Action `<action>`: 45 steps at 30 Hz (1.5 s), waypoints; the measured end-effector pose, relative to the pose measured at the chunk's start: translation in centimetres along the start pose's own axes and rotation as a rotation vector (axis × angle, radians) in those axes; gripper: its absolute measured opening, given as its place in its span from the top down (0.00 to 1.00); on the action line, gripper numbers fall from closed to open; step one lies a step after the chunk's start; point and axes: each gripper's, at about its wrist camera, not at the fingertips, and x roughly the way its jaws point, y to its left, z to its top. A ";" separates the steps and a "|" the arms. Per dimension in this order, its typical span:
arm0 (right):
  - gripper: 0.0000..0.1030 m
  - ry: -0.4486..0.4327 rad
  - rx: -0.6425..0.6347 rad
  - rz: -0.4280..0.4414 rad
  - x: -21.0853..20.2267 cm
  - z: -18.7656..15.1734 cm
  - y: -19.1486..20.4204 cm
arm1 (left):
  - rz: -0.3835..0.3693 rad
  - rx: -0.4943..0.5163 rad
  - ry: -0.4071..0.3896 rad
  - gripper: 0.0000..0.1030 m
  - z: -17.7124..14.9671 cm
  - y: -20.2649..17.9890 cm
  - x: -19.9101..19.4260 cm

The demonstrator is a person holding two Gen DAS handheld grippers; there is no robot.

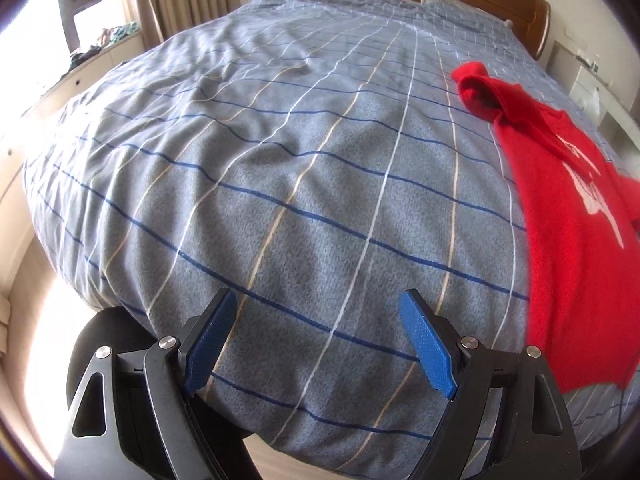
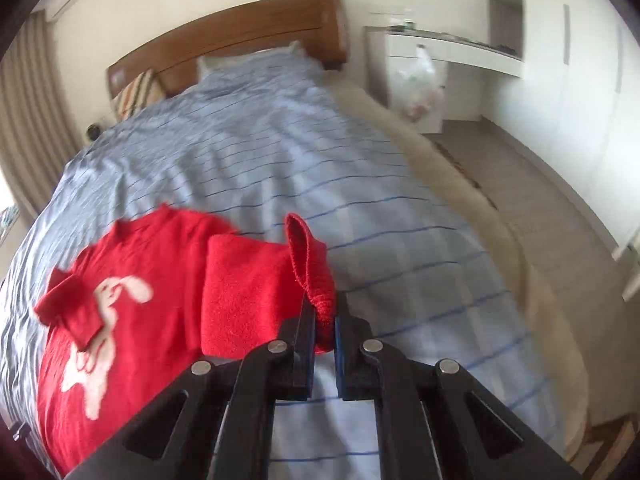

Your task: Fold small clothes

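The bed (image 1: 280, 184) with its blue checked cover fills both views; the red sweater (image 2: 132, 312) lies flat at lower left of the right wrist frame and along the right edge of the left wrist frame. The right gripper (image 2: 325, 330), tilted down at bottom centre, is clamped on the sleeve cuff (image 2: 310, 264); judged best, carry it straight across the body and lay it flat. The left gripper (image 1: 316, 344), at bottom centre, gapes wide, empty, above bare cover.
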 end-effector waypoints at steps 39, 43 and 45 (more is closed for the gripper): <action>0.53 -0.062 0.109 0.122 -8.7 -13.8 -0.2 | -0.186 0.817 -0.252 0.13 9.0 -22.1 -3.3; 0.53 -0.018 0.082 0.238 -7.8 -16.5 4.8 | -0.207 1.024 -0.187 0.18 8.9 -27.7 -0.2; 0.53 -0.016 0.061 0.254 -7.8 -17.3 6.3 | -0.193 1.087 -0.152 0.22 9.0 -29.5 1.5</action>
